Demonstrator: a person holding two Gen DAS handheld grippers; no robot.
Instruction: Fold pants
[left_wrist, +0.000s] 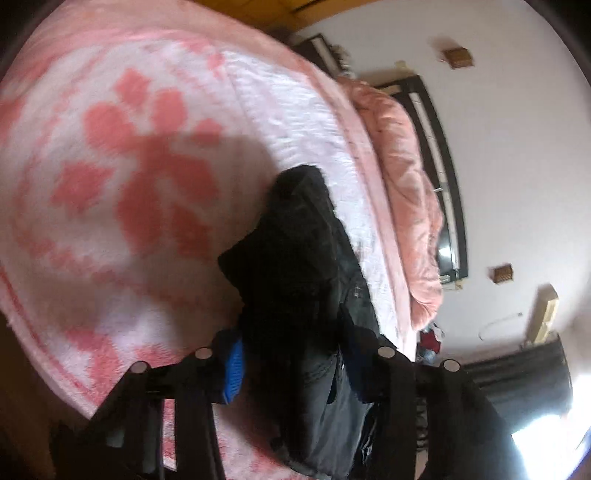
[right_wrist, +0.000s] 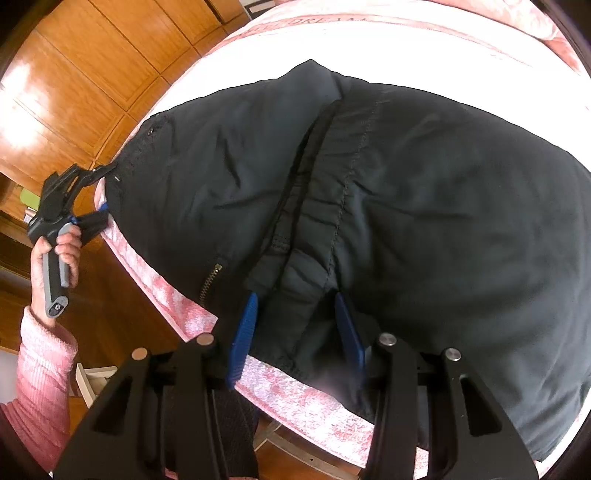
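Dark pants (right_wrist: 406, 206) lie spread on a pink-and-white blanket (right_wrist: 295, 398), waistband toward the near edge. My right gripper (right_wrist: 295, 310) is shut on the pants' gathered waistband, blue pads (right_wrist: 243, 332) on either side of the fold. My left gripper (right_wrist: 101, 192), held by a hand in a pink sleeve, grips the pants' left corner at the bed's edge. In the left wrist view the left gripper (left_wrist: 295, 365) is shut on bunched black pants (left_wrist: 303, 266), which hide the right finger; one blue pad (left_wrist: 232, 373) shows.
The flower-patterned blanket (left_wrist: 110, 166) covers the bed. A pink quilt (left_wrist: 410, 192) lies along the dark headboard (left_wrist: 447, 192). Wooden wardrobe doors (right_wrist: 74, 92) stand left of the bed. A radiator (left_wrist: 517, 376) stands by the white wall.
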